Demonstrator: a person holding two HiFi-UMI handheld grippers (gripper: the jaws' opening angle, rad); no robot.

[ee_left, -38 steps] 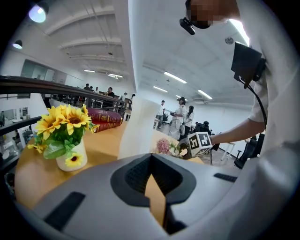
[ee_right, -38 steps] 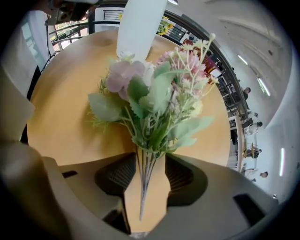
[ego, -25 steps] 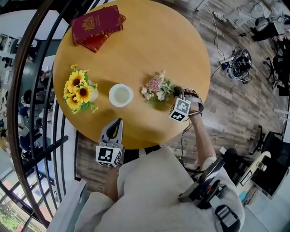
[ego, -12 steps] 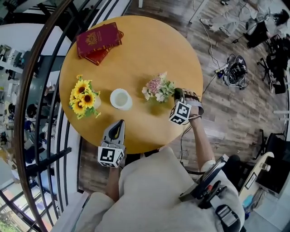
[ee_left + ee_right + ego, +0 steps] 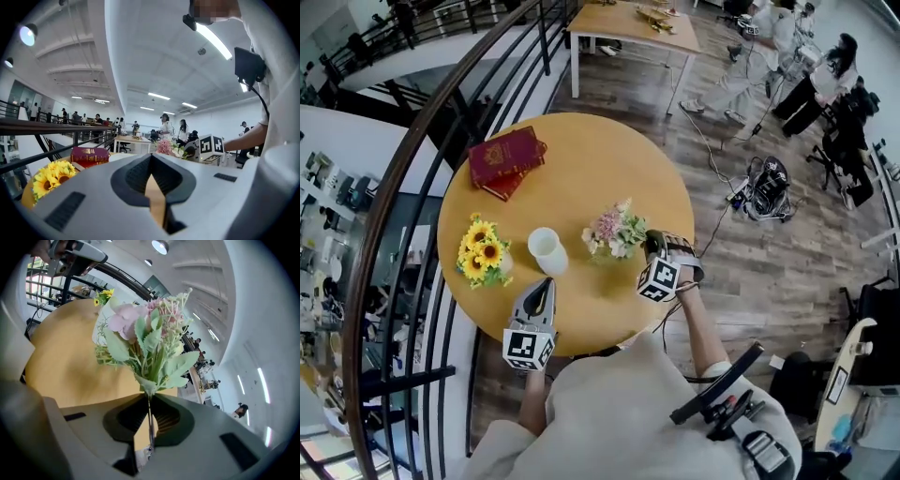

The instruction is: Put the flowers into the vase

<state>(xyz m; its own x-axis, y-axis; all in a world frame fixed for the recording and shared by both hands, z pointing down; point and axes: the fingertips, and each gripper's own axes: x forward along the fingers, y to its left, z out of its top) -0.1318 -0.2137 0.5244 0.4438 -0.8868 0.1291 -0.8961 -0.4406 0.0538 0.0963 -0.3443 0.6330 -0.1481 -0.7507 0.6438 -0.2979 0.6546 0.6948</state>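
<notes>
Lifted off the table (image 5: 581,159), right claw (image 5: 651,246) pinches the pink bouquet (image 5: 612,231); left claw (image 5: 547,283) pressed together.

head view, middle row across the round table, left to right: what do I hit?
sunflowers -> white vase -> pink bouquet -> right tool, shut on the bouquet's stem

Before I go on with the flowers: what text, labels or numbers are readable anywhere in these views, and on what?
No text reads legibly.
Red books: gold stamping on the top cover, too small and blurred to read.
Left claw's cube and right claw's cube: black-and-white square patterns only, no letters.
White vase, pink bouquet, sunflowers: no print visible.
</notes>
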